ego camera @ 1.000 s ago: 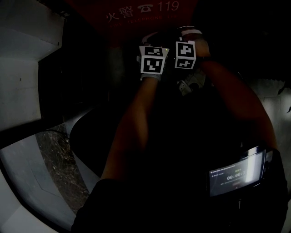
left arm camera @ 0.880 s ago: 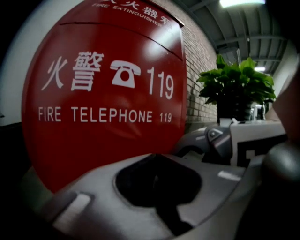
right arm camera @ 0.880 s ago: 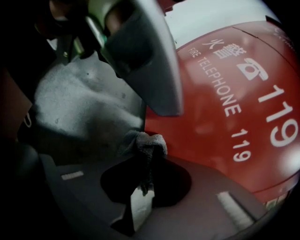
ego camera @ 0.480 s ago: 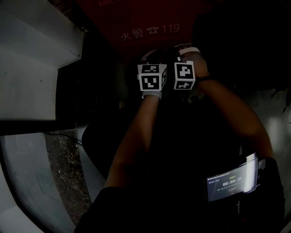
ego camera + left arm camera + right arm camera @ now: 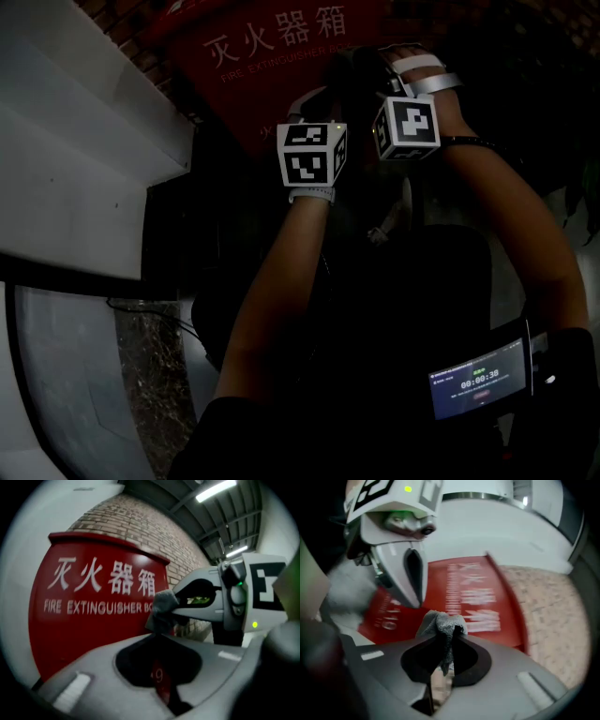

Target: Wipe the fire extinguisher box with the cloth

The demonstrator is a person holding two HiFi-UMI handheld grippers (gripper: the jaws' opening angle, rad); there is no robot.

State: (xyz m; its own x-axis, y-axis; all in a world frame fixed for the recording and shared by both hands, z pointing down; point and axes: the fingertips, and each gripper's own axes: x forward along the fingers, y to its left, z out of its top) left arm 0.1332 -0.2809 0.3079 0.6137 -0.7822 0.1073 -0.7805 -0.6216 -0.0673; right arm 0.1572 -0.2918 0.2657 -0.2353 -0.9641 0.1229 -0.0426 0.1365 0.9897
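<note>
So the person has both tools raised in front of the red box (image 5: pixel 93 639), the one against the brick wall (image 5: pixel 154 531). The right tool (image 5: pixel 443 637) is clamped on the cloth (image 5: pixel 440 623), a small grey wad poking out past its tips. The left tool (image 5: pixel 157 633) has its jaws together with nothing in them, and it sits just beside the right one.

What matters here: the box's lettered front lies straight ahead of the cloth, and the wad looks to be near that front's right end. Can't tell if it's touching the red face yet. My guess is the right tool needs to push forward onto the front, then sweep leftward across it.
</note>
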